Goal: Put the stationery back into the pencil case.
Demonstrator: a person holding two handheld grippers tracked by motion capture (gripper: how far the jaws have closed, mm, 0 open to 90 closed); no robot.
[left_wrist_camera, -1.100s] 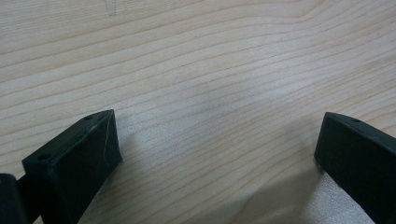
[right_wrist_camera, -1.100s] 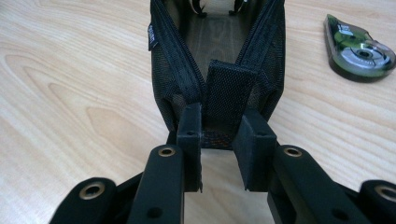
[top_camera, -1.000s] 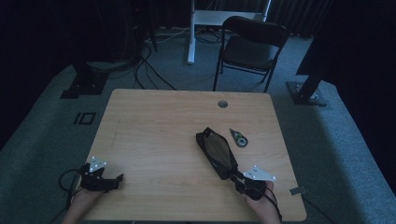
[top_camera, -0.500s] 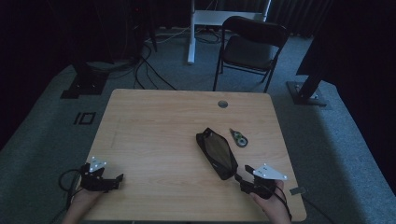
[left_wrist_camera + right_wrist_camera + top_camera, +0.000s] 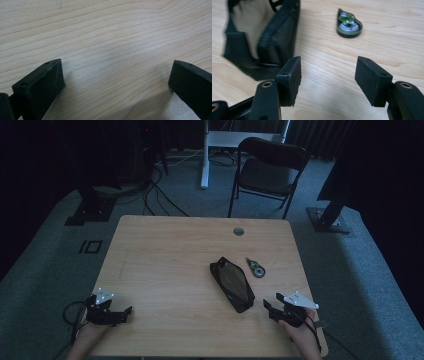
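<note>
On the wooden table (image 5: 165, 260), a black pouch (image 5: 232, 284) lay flat near the middle, long and soft with a see-through mesh side. A small green and black tape roller (image 5: 256, 267) sat just beside it. The right gripper (image 5: 272, 308) rested near the pouch's end, jaws wide apart, holding nothing. The left gripper (image 5: 123, 312) sat well apart, also spread wide and empty.
</note>
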